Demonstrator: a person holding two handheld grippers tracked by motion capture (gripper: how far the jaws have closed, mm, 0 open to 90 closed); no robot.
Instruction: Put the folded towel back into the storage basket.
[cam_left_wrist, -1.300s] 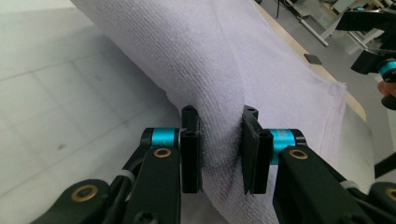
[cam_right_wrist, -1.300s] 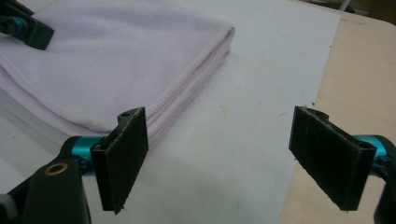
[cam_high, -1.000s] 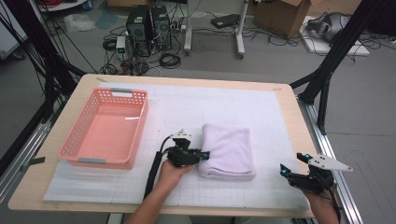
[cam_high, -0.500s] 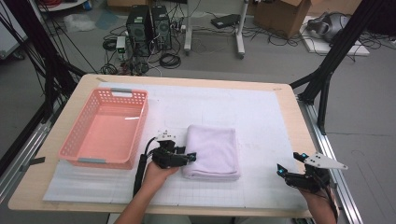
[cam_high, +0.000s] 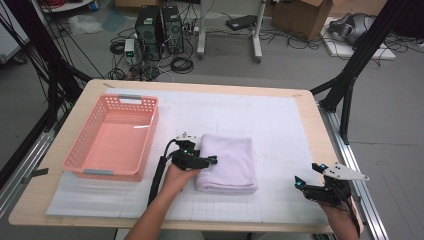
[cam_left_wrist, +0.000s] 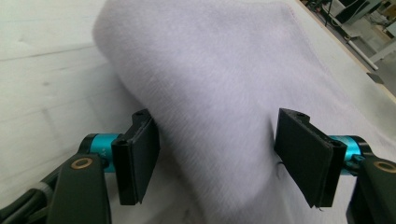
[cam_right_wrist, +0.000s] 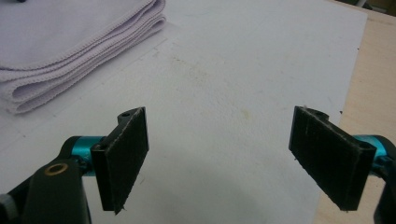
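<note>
Jaws: our left gripper has just been opening around the towel, pads off; right gripper released, idle | towel: mid-table, beside basket | tip: we back out level, leaving folds undisturbed.

One folded lilac towel lies at the centre of the high view. One pink plastic basket sits at the left. One white mat covers the one wooden table. Two grippers show: one at centre, one at lower right.
</note>
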